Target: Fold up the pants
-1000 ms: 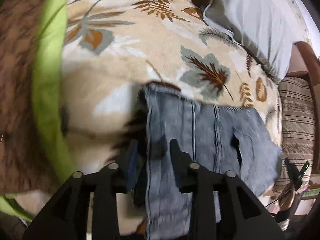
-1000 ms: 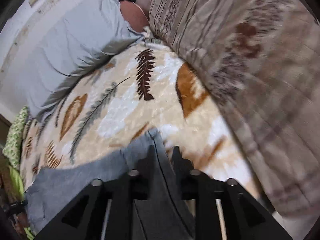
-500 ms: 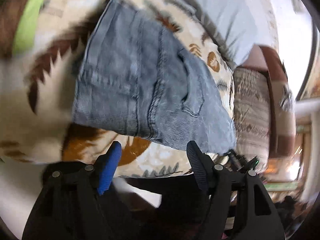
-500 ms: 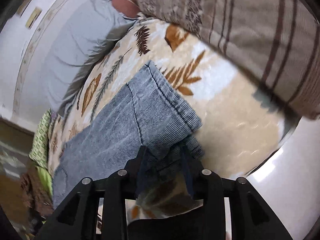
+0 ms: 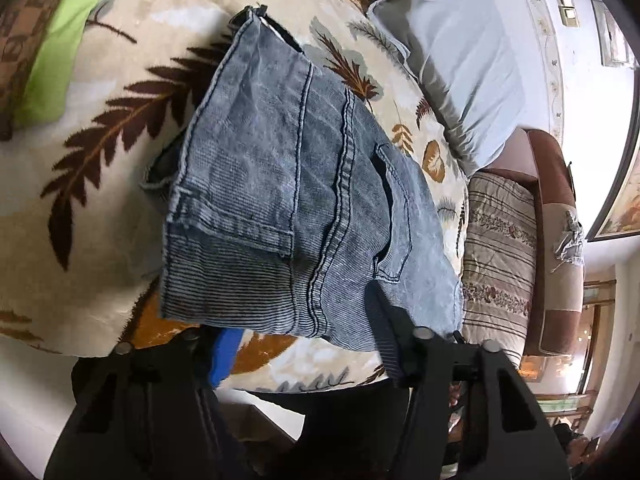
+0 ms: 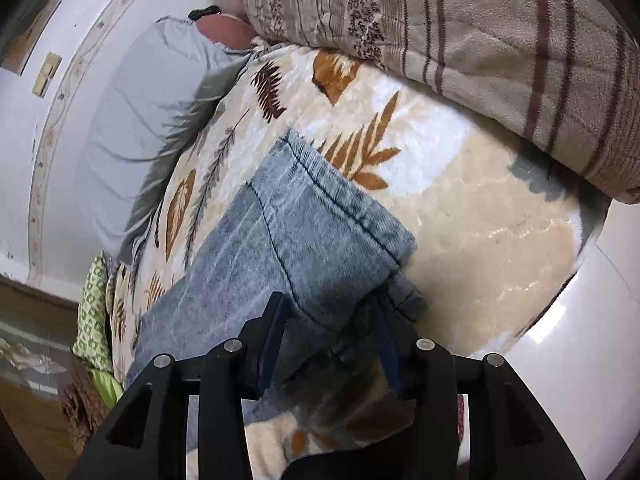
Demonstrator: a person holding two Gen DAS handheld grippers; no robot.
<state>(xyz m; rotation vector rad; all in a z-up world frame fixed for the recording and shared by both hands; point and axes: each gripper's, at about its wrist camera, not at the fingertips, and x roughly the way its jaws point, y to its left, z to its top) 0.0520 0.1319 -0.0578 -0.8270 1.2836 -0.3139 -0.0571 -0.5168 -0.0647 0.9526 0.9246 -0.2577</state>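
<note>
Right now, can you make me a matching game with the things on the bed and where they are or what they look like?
Things:
1. jeans
2. pillow
3. striped quilt
4. blanket

Descriptions:
A. plain pale grey, near the wall
B. cream with brown leaf prints, spread under the denim
C. blue denim, folded
D. beige with dark stripes, bunched at the bed's edge

Pairs: 1-C, 2-A, 3-D, 4-B
</note>
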